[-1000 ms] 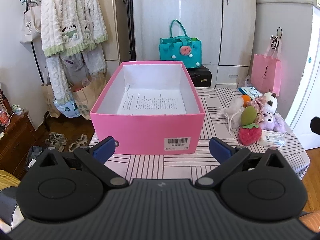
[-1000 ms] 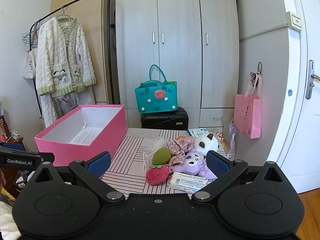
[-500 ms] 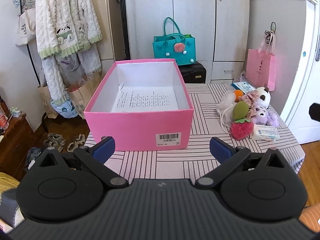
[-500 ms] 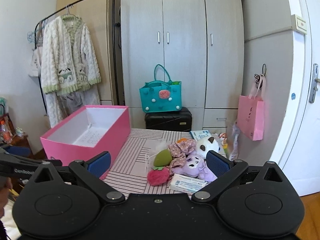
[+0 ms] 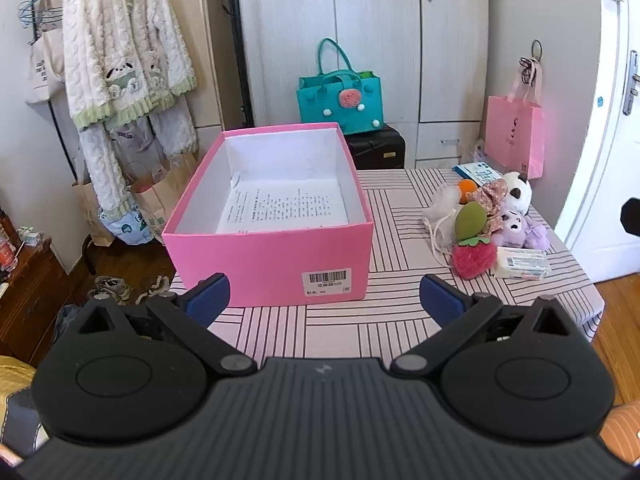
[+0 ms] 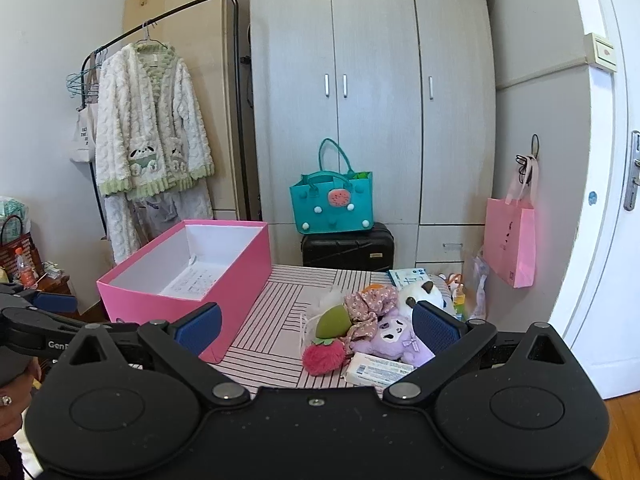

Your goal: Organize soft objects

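In the left wrist view the left gripper is hanging with its blue-padded jaws spread wide and nothing between them, facing the near end of the pink box; the box is sitting on the striped tablecloth, lid off, with only a printed sheet lying on its white floor; a barcode label is showing on its near wall. To the right of the box, well apart from it, the soft toys are lying in a heap: a pink strawberry plush is sitting nearest, with a green pear-shaped plush just behind it, a purple panda plush beside those and a white panda plush at the back; a tissue pack is touching the strawberry's right side.

In the right wrist view the right gripper is likewise standing wide apart and holding nothing, pointing over the toy heap; the strawberry plush and the tissue pack are lying closest to it, the purple panda and a floral scrunchie just behind, the white panda farther back; the pink box is standing to the left of the heap, and the left gripper is showing at the far left edge; a teal bag is resting on a black case before the wardrobe.
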{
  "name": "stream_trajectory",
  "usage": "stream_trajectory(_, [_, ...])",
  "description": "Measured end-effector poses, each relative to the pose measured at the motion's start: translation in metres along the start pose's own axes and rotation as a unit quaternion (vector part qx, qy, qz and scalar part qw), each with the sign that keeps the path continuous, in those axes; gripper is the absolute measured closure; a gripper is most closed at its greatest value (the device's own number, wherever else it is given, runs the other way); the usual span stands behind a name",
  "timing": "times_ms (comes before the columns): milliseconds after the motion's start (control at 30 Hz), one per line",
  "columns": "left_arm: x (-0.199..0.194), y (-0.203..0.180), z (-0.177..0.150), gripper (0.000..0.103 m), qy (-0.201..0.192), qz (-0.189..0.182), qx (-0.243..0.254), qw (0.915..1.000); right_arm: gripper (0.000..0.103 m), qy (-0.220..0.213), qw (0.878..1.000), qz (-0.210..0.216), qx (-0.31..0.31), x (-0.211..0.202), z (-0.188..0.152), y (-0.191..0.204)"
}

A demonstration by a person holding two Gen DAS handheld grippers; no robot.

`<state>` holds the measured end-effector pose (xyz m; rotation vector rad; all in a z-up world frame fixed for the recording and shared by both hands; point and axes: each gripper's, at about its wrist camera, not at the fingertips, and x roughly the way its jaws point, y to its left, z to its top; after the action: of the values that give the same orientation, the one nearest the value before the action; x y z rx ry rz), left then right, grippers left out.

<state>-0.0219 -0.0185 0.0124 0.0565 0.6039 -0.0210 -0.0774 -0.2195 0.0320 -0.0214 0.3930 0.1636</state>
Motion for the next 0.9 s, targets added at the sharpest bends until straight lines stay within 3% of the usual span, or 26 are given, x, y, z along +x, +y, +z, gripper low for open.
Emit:
stream_trajectory(400, [0.005, 0.011, 0.022, 0.000, -0.005, 0.007, -0.016, 0.9998, 0.000, 0.014, 1.000, 0.000, 0.009, 0.021, 0.019, -0.020])
stream_trajectory(900, [0.011, -0.018, 0.037, 0.000, 0.006, -0.028, 0.031, 0.9991, 0.000, 0.007, 1.000, 0.015, -0.001, 0.016, 0.024, -0.032])
